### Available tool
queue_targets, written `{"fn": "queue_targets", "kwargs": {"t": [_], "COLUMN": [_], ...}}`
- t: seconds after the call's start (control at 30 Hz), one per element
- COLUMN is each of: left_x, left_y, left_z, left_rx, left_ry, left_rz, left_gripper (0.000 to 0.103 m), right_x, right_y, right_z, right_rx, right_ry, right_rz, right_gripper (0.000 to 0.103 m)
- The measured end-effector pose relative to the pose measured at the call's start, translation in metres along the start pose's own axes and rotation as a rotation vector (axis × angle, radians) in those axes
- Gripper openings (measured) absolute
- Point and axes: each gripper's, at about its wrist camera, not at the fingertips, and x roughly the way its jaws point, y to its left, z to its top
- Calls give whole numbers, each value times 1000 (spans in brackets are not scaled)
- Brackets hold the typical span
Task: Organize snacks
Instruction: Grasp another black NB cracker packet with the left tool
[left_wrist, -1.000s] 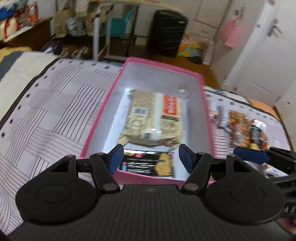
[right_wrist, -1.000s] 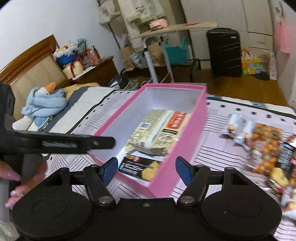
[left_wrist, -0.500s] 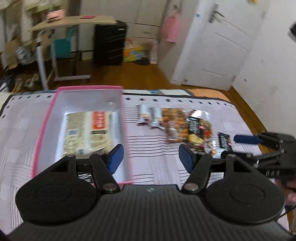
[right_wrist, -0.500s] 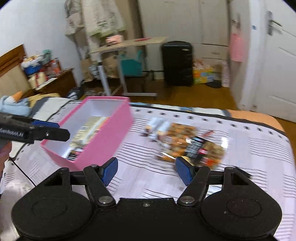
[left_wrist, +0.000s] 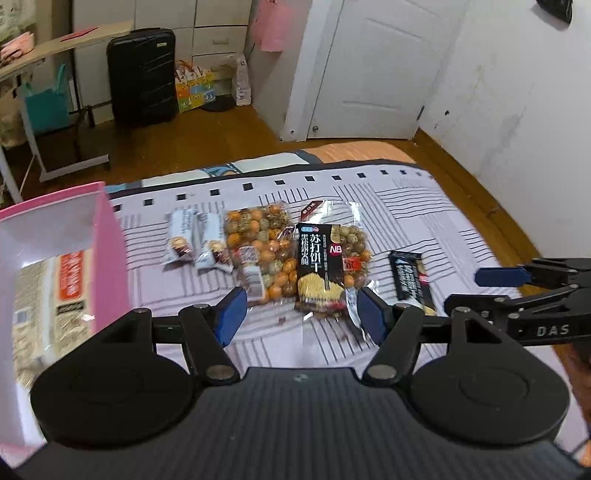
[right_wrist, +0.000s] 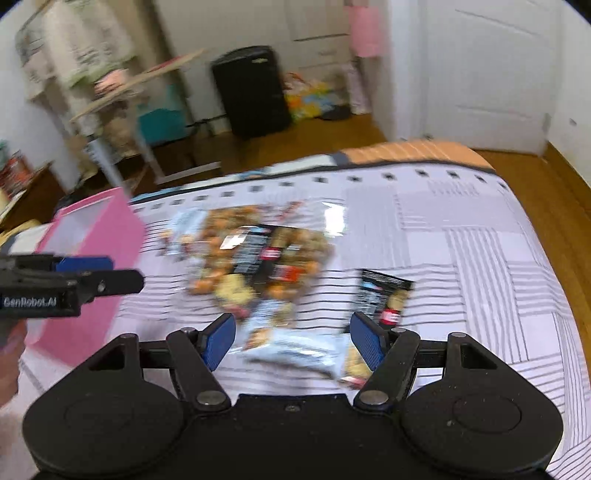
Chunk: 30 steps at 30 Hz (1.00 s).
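A pink box (left_wrist: 107, 251) sits at the left on the striped bedspread, holding a tan noodle-like pack (left_wrist: 55, 291). Loose snacks lie to its right: two small white bars (left_wrist: 195, 243), a clear bag of orange and green balls (left_wrist: 262, 247), a black cracker pack (left_wrist: 319, 266) on top of it, and a small black bar (left_wrist: 412, 278). My left gripper (left_wrist: 301, 317) is open and empty, just short of the black cracker pack. My right gripper (right_wrist: 291, 338) is open and empty above a white wrapper (right_wrist: 295, 343); it also shows in the left wrist view (left_wrist: 506, 277).
The bedspread (right_wrist: 480, 258) ends at the wooden floor on the right and far sides. A black suitcase (left_wrist: 142, 75), a desk frame (left_wrist: 48, 110) and a white door (left_wrist: 376, 66) stand beyond the bed. The right wrist view is blurred.
Both grippers have swung right, away from the pink box and toward the loose snack pile. Both stay open and empty.
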Motion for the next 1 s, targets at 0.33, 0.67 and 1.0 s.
{"fn": "queue_targets", "kwargs": {"t": [0.33,0.67,1.0], "left_x": [117,150,152], "left_y": [-12,-18,-16], "left_z": [0,-2,-2], "left_rx": [-32,10,-13], "left_ry": [50,65,70], "left_rz": [64,15,9], "left_gripper": [65,64,52], "right_x": [92,111,100], "right_y": [-58,-32,-45], "right_z": [-10,-15,-22], "right_rx": [143,-71,-56], "right_ry": [109,82,31], "right_rz": [-91,-187,-158], "right_gripper": [73,64,69]}}
